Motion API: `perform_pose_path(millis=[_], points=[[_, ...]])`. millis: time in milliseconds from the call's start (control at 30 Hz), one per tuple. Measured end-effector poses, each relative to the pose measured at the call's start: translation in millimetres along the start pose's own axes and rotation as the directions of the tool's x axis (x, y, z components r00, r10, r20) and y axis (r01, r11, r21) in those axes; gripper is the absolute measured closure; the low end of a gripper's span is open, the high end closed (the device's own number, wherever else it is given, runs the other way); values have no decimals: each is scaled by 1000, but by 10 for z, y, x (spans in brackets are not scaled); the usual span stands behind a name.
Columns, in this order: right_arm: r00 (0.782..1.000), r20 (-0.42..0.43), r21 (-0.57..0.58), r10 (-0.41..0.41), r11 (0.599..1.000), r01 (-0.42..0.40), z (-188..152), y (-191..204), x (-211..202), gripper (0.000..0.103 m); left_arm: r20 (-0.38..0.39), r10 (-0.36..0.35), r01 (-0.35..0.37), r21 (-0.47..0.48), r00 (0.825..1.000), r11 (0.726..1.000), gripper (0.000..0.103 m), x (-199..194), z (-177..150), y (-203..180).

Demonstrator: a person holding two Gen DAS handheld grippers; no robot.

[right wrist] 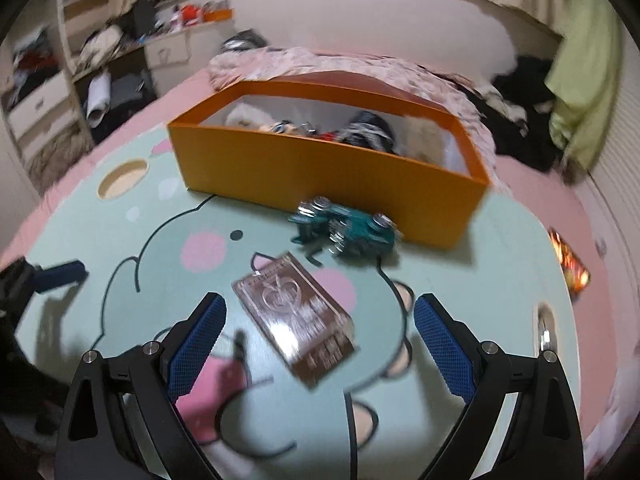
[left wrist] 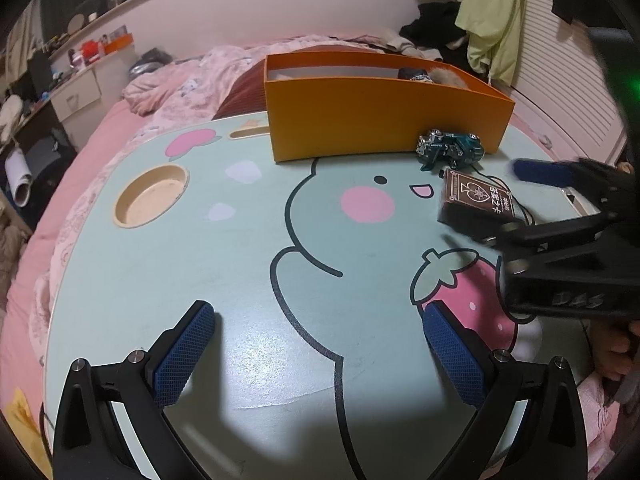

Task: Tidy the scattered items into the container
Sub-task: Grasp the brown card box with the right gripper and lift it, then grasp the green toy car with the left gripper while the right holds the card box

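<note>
An orange box stands at the far side of the mint cartoon table, with several items inside. A teal toy car lies just in front of it. A brown card box lies nearer. My right gripper is open, and the card box lies between and just beyond its blue pads, untouched. From the left wrist view the right gripper reaches in from the right beside the card box. My left gripper is open over bare table.
A round cup recess sits at the table's left. A shiny orange packet lies near the right edge. The table rests on a pink bed with rumpled bedding behind the box. Shelves and clothes surround it.
</note>
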State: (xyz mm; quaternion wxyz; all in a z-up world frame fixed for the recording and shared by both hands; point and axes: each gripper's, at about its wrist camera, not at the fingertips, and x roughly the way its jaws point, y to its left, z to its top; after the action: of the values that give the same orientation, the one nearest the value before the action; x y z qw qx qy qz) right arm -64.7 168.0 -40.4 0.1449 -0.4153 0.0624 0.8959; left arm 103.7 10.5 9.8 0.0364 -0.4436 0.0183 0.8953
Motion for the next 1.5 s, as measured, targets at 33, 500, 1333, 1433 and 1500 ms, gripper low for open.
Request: perform_pose_path(millis=[33, 500, 1333, 1433, 1500], points=[[999, -11, -26, 30, 999, -31, 5, 40, 45, 26, 0, 0, 0, -1, 1000, 1000, 0, -2, -2, -2], [979, 139, 97, 152, 981, -166, -576, -302, -507, 62, -31, -14, 14, 11, 999, 1000, 0, 4, 55, -48], [956, 293, 358, 8, 926, -118, -788, -1328, -903, 62, -48, -10, 10, -3, 999, 1000, 54, 634, 969, -1105], [960, 277, 335, 40, 932, -136, -796, -1200, -860, 62, -35, -91, 92, 27, 995, 995, 54, 465, 852, -1022], [963, 263, 313, 58, 939, -142, -786, -1086, -815, 62, -13, -108, 109, 51, 994, 993, 54, 315, 768, -910]])
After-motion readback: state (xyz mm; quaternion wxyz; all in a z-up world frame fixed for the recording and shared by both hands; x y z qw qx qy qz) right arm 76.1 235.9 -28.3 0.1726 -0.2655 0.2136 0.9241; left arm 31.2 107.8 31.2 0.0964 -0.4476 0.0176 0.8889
